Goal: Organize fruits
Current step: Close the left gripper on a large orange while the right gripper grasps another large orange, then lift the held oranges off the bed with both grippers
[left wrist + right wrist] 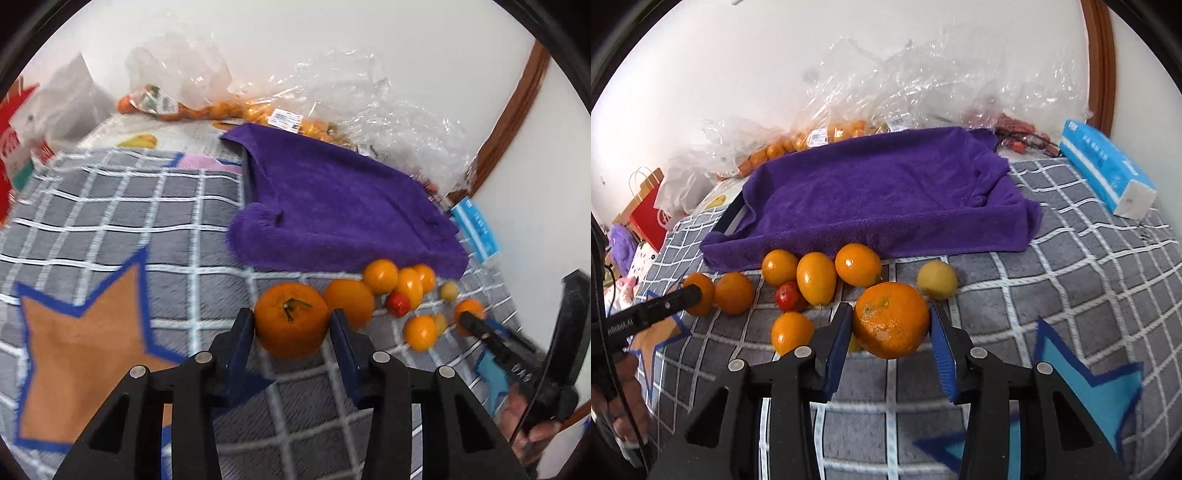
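My left gripper is shut on a stemmed orange just above the checked blanket. My right gripper is shut on another orange. Several small orange fruits, a red one and a pale yellow one lie in a loose group in front of a tray draped with a purple towel. The same group and towel show in the left wrist view. The right gripper also shows at the right edge of the left wrist view, and the left gripper at the left edge of the right wrist view.
A grey checked blanket with star patches covers the surface. Clear plastic bags of small oranges lie along the white wall behind the tray. A blue tissue pack lies at the right. A red paper bag stands at the left.
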Tool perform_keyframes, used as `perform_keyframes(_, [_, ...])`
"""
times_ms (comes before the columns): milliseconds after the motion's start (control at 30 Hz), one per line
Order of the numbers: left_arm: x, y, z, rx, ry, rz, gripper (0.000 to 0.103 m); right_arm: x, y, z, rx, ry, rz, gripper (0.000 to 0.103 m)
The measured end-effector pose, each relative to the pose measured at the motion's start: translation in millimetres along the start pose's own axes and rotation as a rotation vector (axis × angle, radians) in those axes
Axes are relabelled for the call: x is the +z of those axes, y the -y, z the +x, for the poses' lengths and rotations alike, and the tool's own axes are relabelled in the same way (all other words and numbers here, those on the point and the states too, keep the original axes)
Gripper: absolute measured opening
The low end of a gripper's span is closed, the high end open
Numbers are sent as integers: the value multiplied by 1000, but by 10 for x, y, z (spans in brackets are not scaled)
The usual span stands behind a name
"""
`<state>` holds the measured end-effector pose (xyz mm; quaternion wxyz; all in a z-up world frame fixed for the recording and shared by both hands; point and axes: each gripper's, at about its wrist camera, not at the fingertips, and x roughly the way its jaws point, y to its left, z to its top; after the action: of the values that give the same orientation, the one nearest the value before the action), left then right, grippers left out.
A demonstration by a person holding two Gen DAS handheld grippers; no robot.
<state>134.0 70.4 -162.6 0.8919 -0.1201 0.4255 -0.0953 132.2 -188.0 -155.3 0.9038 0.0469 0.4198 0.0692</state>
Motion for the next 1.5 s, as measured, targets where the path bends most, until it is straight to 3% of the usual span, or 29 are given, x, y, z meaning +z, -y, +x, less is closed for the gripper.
perform_keyframes(133, [-108,-32,5,48,-36,27,41,-105,39,-70,-16,-14,-21,42])
perform_keyframes(467, [-171,-39,131,59,28,32,50,-168,107,136,-9,-24,11,44])
perform_keyframes(767, [-177,-193,95,-33,51,-52,50,-174,41,180,-21,-42,-23,51])
perform_keyframes(900, [-191,-196,84,-76,53,-58,41,-180,45,168,-16,-39,-22,49])
perform_keyframes(1033, [-201,-148,53,-74,67,-33,41,-180,69,154,-19,-32,-8,43])
perform_keyframes(1500, [-213,-169,-12,-52,100,-49,41,-205,143,17,20,36,28,43])
